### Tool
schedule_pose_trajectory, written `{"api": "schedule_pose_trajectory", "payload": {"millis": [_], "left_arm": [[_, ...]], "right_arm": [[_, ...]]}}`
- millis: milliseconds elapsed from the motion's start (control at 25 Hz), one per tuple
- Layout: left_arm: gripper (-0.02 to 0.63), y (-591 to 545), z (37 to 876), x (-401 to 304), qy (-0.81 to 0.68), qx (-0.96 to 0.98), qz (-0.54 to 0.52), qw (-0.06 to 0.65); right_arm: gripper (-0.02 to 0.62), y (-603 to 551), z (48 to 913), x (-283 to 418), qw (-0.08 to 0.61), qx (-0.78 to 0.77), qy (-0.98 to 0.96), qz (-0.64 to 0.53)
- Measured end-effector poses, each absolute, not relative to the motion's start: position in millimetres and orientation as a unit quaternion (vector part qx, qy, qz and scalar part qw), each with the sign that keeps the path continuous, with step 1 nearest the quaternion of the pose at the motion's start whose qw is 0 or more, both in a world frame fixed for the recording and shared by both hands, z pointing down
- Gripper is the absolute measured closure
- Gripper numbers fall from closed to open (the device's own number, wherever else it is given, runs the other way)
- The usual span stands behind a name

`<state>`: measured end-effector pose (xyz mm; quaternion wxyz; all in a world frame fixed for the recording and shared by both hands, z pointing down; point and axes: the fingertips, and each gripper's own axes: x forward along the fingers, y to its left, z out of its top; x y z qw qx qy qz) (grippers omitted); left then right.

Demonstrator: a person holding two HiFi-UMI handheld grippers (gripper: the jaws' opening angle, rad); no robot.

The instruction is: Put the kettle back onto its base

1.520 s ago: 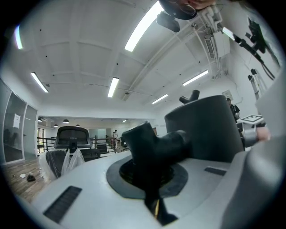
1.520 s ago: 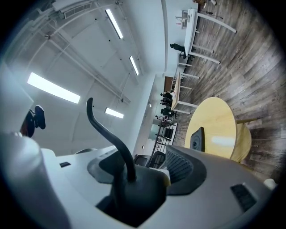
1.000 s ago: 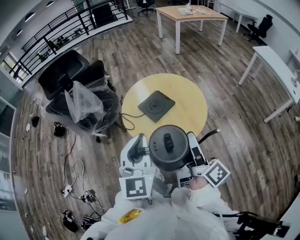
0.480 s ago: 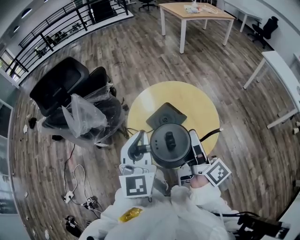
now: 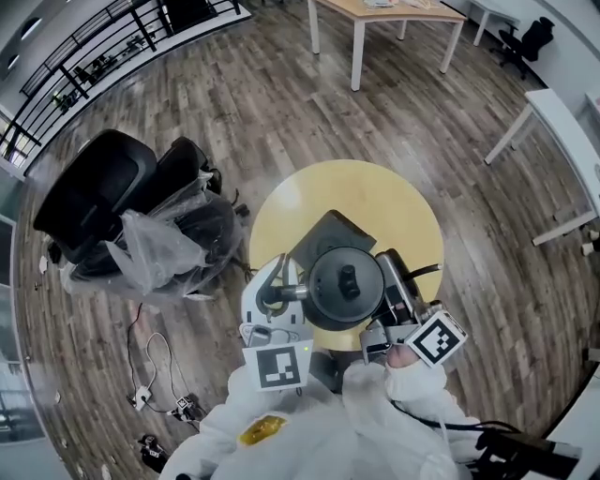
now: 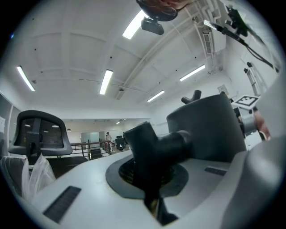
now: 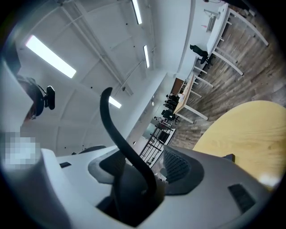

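The dark round kettle (image 5: pixel 345 286), lid knob up, hangs over the near part of the round yellow table (image 5: pixel 375 197). My left gripper (image 5: pixel 281 292) is shut on the kettle's spout (image 6: pixel 154 147) at its left side, with the kettle body (image 6: pixel 205 129) just beyond. On the right, my right gripper (image 5: pixel 389 286) is shut on the thin black curved handle (image 7: pixel 123 138). The flat dark square base (image 5: pixel 323 239) lies on the table just beyond the kettle, its near corner hidden under it.
Black office chairs (image 5: pixel 103 187), one draped with a clear plastic bag (image 5: pixel 155 253), stand left of the table. Cables and a power strip (image 5: pixel 150 375) lie on the wooden floor. A wooden table (image 5: pixel 375 14) stands far off, a white desk (image 5: pixel 553 122) at the right.
Both grippers have carried the kettle forward, from beyond the table's near edge to over its near part. The kettle now overlaps the base's near corner. Both grips are unchanged.
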<state>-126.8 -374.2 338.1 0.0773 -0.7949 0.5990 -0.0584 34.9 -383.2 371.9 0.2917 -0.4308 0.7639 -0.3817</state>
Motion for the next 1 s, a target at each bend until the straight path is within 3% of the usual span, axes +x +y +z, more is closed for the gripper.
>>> {"api": "schedule_pose_trajectory", "payload": {"millis": [400,1000], "left_arm": [[0.600,-435.5,392.4,-129.7,0.622,-0.781,-0.025,0.040],[0.604,-516.3,532.2,-128.2,0.616,-0.785,-0.056,0.042]], "right_arm": [[0.326,-453.5,408.7,33.1,0.249,-0.439,0.777,-0.377],[0.342,-542.2,546.6,29.0,0.234,-0.432,0.778,-0.391]]}}
